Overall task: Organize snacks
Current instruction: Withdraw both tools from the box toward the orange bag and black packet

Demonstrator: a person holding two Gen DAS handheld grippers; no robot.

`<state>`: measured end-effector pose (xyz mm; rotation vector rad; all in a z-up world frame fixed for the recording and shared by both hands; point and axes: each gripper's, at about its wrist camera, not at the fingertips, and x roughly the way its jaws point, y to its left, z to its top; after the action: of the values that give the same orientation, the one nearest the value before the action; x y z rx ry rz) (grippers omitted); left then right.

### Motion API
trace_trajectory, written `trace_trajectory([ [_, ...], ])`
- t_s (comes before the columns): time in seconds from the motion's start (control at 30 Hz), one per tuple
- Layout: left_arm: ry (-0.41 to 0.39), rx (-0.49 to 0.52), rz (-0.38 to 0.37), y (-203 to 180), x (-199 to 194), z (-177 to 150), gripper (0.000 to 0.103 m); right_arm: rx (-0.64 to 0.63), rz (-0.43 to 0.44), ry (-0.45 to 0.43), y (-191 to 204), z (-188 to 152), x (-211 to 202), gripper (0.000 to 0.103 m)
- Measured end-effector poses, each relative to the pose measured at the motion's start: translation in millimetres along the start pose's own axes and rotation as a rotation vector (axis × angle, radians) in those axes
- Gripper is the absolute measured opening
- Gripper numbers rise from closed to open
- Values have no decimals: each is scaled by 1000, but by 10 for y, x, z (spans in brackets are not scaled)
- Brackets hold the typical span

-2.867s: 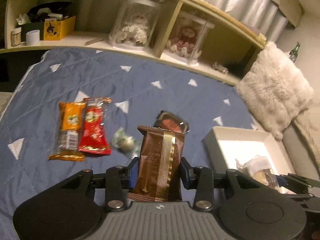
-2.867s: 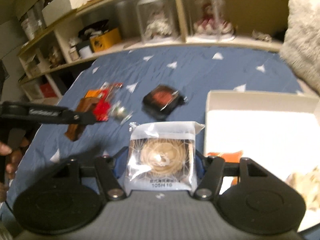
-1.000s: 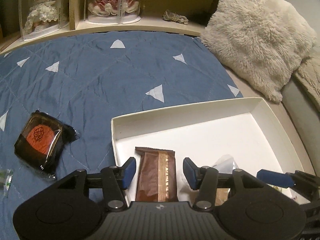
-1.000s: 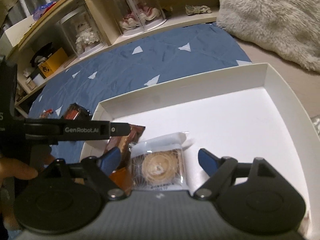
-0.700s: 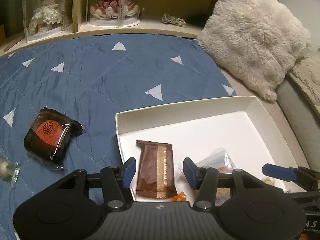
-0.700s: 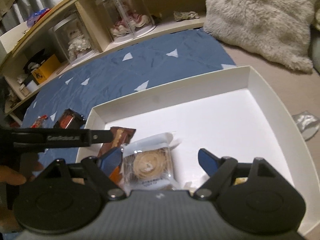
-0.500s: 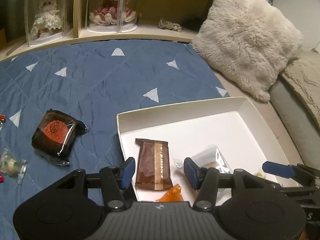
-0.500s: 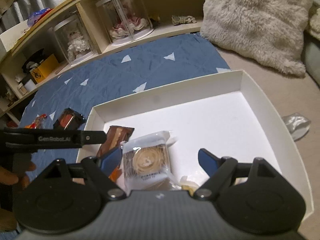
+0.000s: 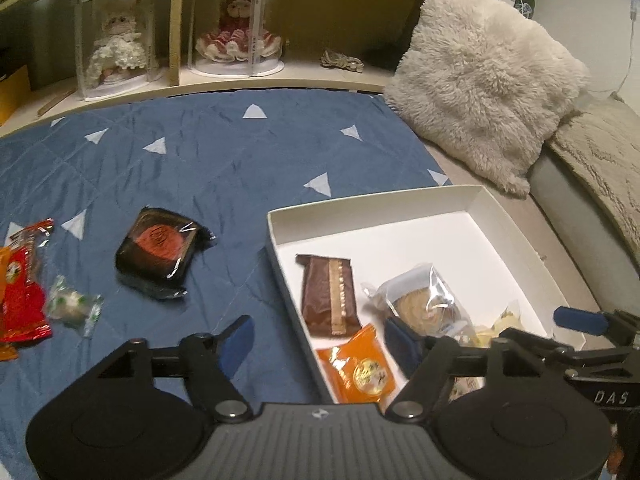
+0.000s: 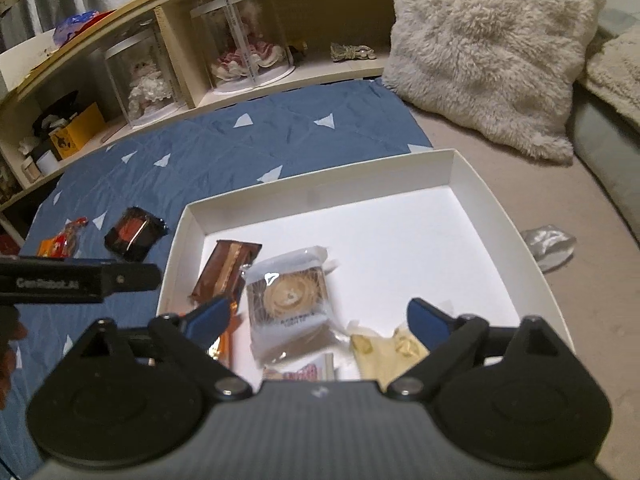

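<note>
I hold both grippers above the near end of the white box (image 10: 472, 184), and both stand wide open with nothing between the fingers — the left gripper (image 9: 320, 338) straddles the box's left wall, the right gripper (image 10: 318, 316) hangs over its near half. Inside the box, the brown bar (image 9: 329, 294) lies flat against the left wall, its long axis running from the near end toward the far end, gold stripe up. Just right of it sits the clear cookie pack (image 10: 292, 304), long axis roughly the same way, its printed end toward me. An orange pack (image 9: 362, 364) lies nearer me than the bar, and a yellowish wrapper (image 10: 384, 348) sits at the box's near right. Left of the box, on the blue quilt (image 9: 200, 160), lie a dark round cake (image 9: 160, 248), a green-white candy (image 9: 72, 308) and a red pack (image 9: 20, 292) — the cake nearest the box.
</note>
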<state>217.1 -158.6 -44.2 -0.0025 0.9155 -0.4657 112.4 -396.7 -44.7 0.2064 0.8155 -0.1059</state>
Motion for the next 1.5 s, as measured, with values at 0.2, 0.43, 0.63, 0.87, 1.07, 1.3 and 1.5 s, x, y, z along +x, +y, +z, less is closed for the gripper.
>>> trace_trajectory([
  [0.2, -11, 14, 7, 77, -167, -106, 100, -16, -27, -11, 42, -89, -138, 102],
  [0.43, -16, 25, 8, 156, -338, -205, 103, -57, -57, -13, 157, -144, -238, 102],
  [0.63, -26, 14, 15, 254, -480, -265, 103, -90, -38, -41, 292, -179, -331, 102],
  [0.87, -60, 2, 32, 489, -701, -298, 103, -102, 6, -34, 472, -169, -288, 102],
  [1.07, -80, -57, 81, 900, -858, -340, 103, -129, 45, -63, 743, -109, -257, 102],
  [1.3, -144, -160, 113, 1416, -1085, -315, 103, -165, 93, -72, 1154, -35, -141, 102],
  [1.5, -193, -237, 161, 1789, -1133, -330, 103, -193, 197, -107, 1392, 17, -13, 102],
])
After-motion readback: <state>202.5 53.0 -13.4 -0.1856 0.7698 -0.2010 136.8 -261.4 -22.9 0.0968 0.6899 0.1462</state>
